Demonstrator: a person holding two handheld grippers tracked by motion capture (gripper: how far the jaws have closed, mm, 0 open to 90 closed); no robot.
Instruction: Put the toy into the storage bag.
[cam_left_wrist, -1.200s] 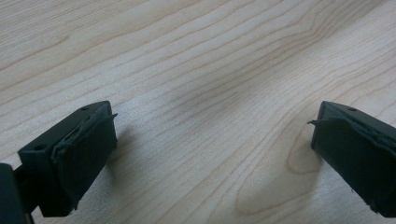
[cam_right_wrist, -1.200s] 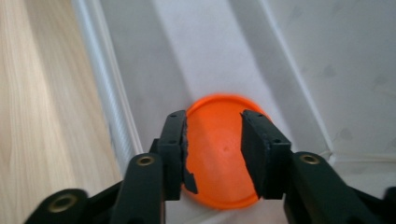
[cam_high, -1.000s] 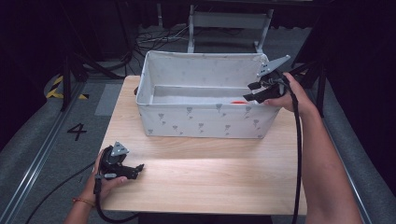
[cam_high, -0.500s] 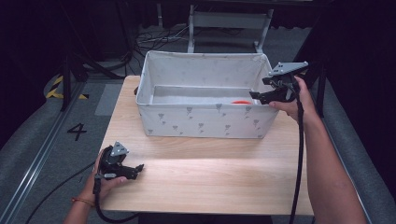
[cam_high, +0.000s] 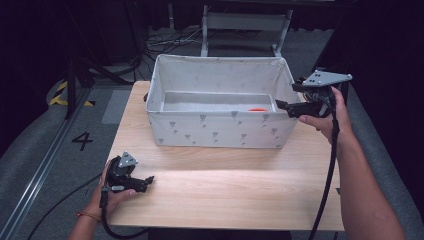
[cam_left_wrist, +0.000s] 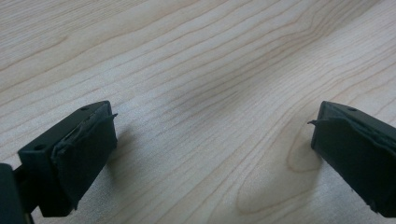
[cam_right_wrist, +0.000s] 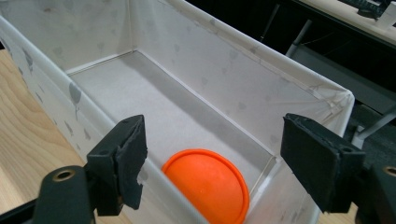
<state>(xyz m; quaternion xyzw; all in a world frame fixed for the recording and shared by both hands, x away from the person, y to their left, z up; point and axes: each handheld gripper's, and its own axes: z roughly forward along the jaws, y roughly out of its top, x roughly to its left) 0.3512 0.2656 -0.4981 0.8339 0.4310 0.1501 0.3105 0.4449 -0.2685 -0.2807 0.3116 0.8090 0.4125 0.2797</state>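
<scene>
Honestly, snag risk at the white fabric storage box (cam_high: 220, 131)
Right gripper (cam_high: 283, 105), jaws just spread and empty above the orange round plastic lid (cam_right_wrist: 206, 184), could clip that wall; left gripper (cam_high: 148, 180) jaws spread

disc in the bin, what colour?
Orange, plain. The disc lies on the floor of the fabric bin; the right gripper view shows it best.

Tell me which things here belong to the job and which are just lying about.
In the job:
- orange disc, lying in the bin's corner
- white fabric bin
- right gripper, jaws just opened, nothing between them

Lying about:
- left gripper, open, idle on the wooden table
- floor cables
- metal stand behind the table
</scene>
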